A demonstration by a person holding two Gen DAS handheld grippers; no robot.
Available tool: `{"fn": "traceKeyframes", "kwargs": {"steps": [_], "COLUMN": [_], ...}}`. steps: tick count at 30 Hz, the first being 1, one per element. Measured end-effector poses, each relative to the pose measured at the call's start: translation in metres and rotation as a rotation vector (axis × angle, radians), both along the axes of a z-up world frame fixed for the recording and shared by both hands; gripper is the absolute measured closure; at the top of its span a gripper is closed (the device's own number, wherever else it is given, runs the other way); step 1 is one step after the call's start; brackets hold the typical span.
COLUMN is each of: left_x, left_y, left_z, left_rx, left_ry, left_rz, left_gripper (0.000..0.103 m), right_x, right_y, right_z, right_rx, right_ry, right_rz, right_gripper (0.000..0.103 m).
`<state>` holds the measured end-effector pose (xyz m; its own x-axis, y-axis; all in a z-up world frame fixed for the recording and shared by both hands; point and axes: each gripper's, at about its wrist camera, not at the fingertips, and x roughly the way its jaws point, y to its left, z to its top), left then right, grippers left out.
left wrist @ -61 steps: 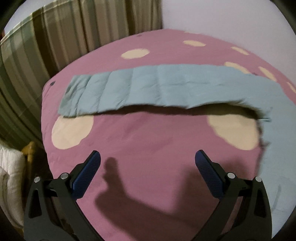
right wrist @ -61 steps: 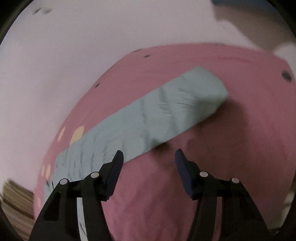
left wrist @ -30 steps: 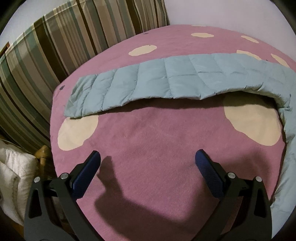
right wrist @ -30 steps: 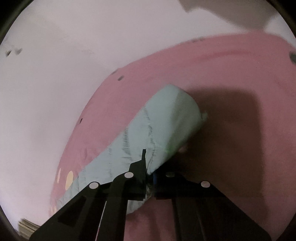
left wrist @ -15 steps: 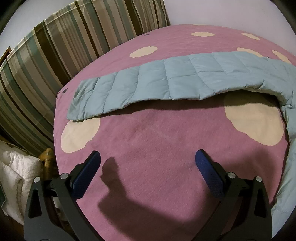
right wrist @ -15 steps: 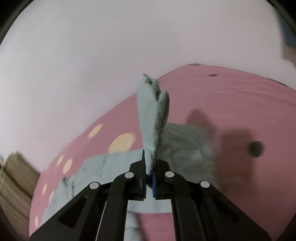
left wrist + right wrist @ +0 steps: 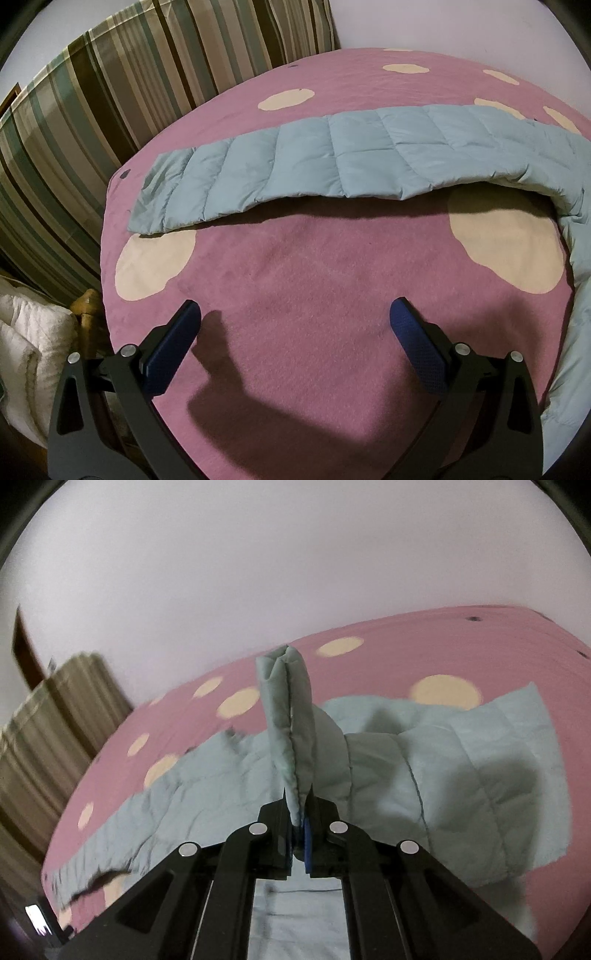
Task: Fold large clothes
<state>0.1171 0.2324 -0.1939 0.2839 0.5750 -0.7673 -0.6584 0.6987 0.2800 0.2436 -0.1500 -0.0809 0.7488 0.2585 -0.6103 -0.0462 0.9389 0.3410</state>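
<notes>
The right gripper (image 7: 298, 834) is pinching the doubled edge at centre frame of the soft, light, puffy pale-blue quilted garment (image 7: 406, 775), while the left gripper (image 7: 295, 325) is hovering wide open and empty, probably best gripping that stitched hem.

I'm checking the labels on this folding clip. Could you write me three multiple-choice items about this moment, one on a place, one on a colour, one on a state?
1. Where does the quilted garment lie?
A. on the pink spotted blanket
B. on a wooden floor
C. in a basket

2. What colour is the garment?
A. white
B. light blue
C. black

3. How do the grippers stand?
A. both open
B. left shut, right open
C. left gripper open and empty, right gripper shut on a raised fold

Answers: 1 A, it stretches across the blanket; 2 B, pale blue in both views; 3 C, the left fingers stand wide apart, the right pinch the fabric.
</notes>
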Motion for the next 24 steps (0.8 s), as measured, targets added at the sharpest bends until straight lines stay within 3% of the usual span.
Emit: {"fn": "traceKeyframes", "kwargs": {"steps": [6, 17, 22, 24], "left_x": [-0.001, -0.001, -0.001, -0.001], "left_y": [0.001, 0.001, 0.002, 0.002], "left_z": [-0.001, -0.002, -0.002, -0.002], "left_rx": [-0.015, -0.023, -0.022, -0.023], "left_ry": [-0.008, -0.013, -0.013, -0.013], "left_rz": [0.003, 0.007, 0.006, 0.006], "left_gripper": [0.002, 0.002, 0.002, 0.002], "right_x": [0.011, 0.018, 0.021, 0.020], "right_y": [0.059, 0.106, 0.112, 0.113], "right_z": [-0.027, -0.067, -0.076, -0.073], "right_rx": [-0.032, -0.088, -0.089, -0.065], "right_ry": [0.072, 0.223, 0.259, 0.262], "right_rz": [0.128, 0.249, 0.266, 0.278], "right_gripper": [0.099, 0.099, 0.092, 0.082]}}
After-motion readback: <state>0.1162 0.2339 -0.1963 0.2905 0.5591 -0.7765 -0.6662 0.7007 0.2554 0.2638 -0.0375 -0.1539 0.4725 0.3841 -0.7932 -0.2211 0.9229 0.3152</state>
